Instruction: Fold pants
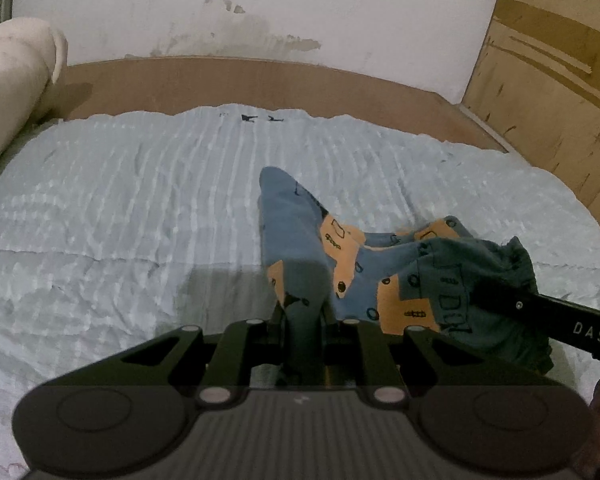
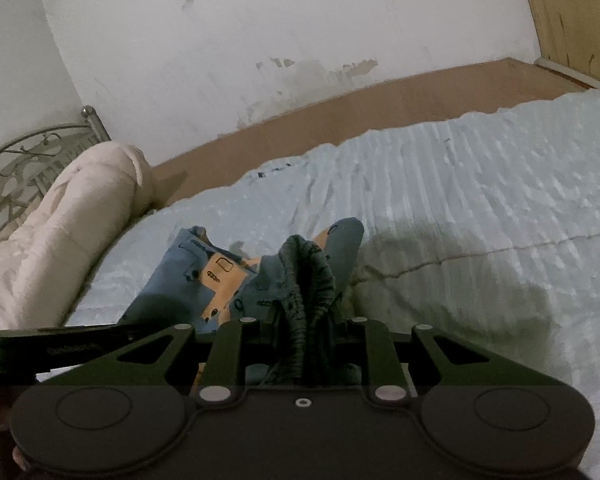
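Pinching the pants [image 1: 364, 268] in both, your left gripper [image 1: 302, 320] holds a leg and your right gripper [image 2: 306, 320], probably, the gathered waistband, keeping them spread at lower centre over the bedspread [image 1: 140, 200].

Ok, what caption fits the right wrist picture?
Right gripper pinching the patterned blue pants by their gathered waistband above a pale blue bedspread.

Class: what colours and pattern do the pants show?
Blue cotton pants with orange patches and black doodles; left wrist view shows it best.

Pants [image 1: 300, 240] hem hidden between jaws
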### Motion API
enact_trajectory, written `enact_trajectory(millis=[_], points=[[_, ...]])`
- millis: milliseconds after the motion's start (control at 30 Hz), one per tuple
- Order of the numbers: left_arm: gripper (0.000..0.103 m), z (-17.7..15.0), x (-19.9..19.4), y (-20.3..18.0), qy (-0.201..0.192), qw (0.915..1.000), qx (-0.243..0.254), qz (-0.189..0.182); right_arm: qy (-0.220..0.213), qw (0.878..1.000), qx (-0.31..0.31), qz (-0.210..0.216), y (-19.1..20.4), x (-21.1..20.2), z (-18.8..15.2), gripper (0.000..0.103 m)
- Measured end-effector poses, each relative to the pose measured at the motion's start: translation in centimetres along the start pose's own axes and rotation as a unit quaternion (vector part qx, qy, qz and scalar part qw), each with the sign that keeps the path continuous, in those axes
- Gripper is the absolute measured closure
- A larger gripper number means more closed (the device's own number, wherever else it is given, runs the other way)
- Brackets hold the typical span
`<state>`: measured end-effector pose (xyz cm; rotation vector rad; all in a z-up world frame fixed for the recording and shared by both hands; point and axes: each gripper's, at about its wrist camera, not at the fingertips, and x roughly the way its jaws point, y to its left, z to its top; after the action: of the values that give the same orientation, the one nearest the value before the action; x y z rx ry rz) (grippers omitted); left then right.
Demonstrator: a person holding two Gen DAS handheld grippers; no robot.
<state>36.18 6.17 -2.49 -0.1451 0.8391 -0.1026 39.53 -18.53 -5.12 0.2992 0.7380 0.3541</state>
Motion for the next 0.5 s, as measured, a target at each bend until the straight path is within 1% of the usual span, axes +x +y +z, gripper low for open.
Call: enact_trajectory(millis=[500], points=[[0.085, -0.02, 0.42, -0.03, 0.01, 0.9999, 0.0, 0.005, 0.011, 1.0, -0.007, -0.017, -0.43, 0.9, -0.28, 0.077]])
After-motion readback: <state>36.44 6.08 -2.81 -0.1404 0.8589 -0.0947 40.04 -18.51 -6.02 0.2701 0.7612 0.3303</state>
